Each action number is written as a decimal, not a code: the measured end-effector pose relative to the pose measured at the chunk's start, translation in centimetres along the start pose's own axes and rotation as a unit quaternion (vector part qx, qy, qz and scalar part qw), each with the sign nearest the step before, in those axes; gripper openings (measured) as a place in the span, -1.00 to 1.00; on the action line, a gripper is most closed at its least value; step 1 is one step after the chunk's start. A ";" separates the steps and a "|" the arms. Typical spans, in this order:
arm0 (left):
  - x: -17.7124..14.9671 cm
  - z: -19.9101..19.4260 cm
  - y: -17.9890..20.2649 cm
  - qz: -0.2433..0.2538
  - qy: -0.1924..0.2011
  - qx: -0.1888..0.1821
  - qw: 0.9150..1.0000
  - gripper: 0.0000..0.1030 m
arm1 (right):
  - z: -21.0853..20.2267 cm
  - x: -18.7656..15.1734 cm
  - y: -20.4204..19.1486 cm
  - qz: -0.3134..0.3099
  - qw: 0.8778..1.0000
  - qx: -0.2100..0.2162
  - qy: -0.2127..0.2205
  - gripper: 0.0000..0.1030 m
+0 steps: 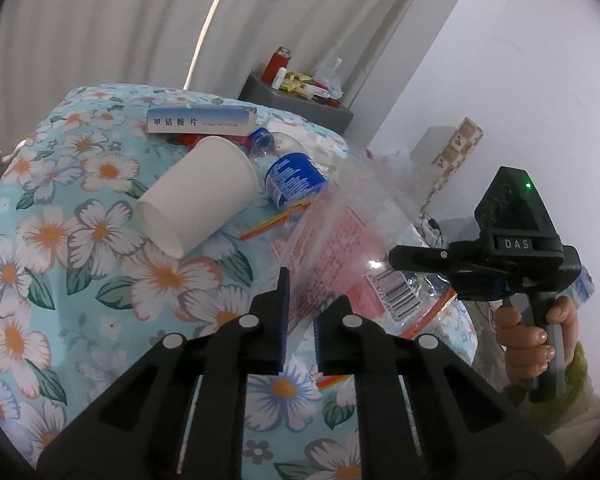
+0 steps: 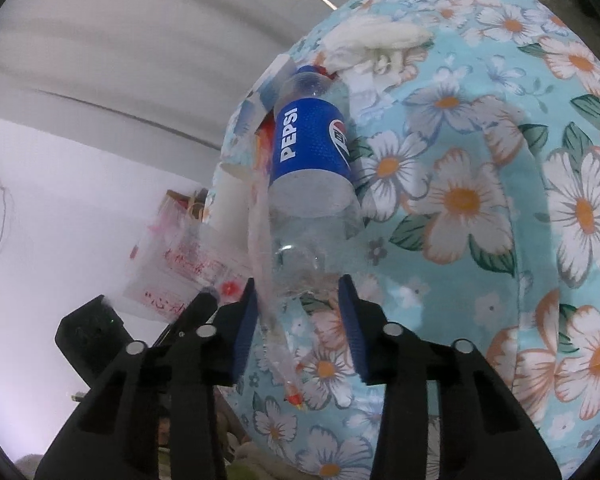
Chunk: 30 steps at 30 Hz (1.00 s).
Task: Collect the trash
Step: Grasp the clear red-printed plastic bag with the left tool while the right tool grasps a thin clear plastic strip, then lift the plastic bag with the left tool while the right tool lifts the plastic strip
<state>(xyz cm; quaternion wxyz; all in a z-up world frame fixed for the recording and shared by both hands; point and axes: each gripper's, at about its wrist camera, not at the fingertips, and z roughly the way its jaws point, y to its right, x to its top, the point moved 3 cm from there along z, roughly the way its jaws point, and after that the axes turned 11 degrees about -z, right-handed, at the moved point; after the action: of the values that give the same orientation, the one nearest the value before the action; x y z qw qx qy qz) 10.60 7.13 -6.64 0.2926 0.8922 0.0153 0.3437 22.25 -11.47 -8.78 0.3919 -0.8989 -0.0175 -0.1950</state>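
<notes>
On the flowered cover [image 1: 100,240], which fills most of both views, the trash lies in a loose heap near one edge. Behind it a grey cabinet [image 1: 292,100] stands against the curtain, its top crowded with small items.

The largest piece of trash is a clear plastic bag [image 1: 340,240] with red print and a barcode, spread over the edge of the cover. The left claw [image 1: 314,285] is narrowed almost to nothing on the bag's near corner and pinches it. The right claw [image 2: 299,280], gripped by a hand [image 1: 532,336], stands about half wide with nothing clamped. It hangs over the bag, and a strip of the bag trails loosely through its gap.

A white paper cup [image 1: 196,196] lies on its side beside the bag. Touching the cup, a crushed clear bottle [image 1: 292,176] with a blue label lies straight ahead of the right claw's gap; the left view shows the fingertips short of it. A flat blue-and-white box [image 1: 200,120] sits behind the cup, and a crumpled white tissue [image 2: 380,40] lies beyond the bottle.
</notes>
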 end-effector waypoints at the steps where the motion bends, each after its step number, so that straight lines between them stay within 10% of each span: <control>1: 0.0 0.0 0.0 0.000 0.001 0.000 1.000 -0.85 | 0.0 0.0 -0.1 -0.003 1.000 0.001 0.000 -0.38; 11: 0.0 -0.2 -0.3 0.000 0.004 0.003 1.000 -0.94 | -0.7 -0.2 -1.4 -0.026 1.000 0.004 0.011 -0.82; 30: 2.2 -4.3 4.8 0.053 0.049 -0.033 0.997 -1.00 | -10.1 -1.7 -1.8 -0.031 0.989 0.059 0.130 -0.86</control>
<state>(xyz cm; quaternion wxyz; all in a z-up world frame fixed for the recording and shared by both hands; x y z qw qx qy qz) 8.73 5.87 -0.20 0.3024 0.8636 -0.0296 0.4022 16.94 -17.15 -1.92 0.4365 -0.8403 -0.0059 -0.3213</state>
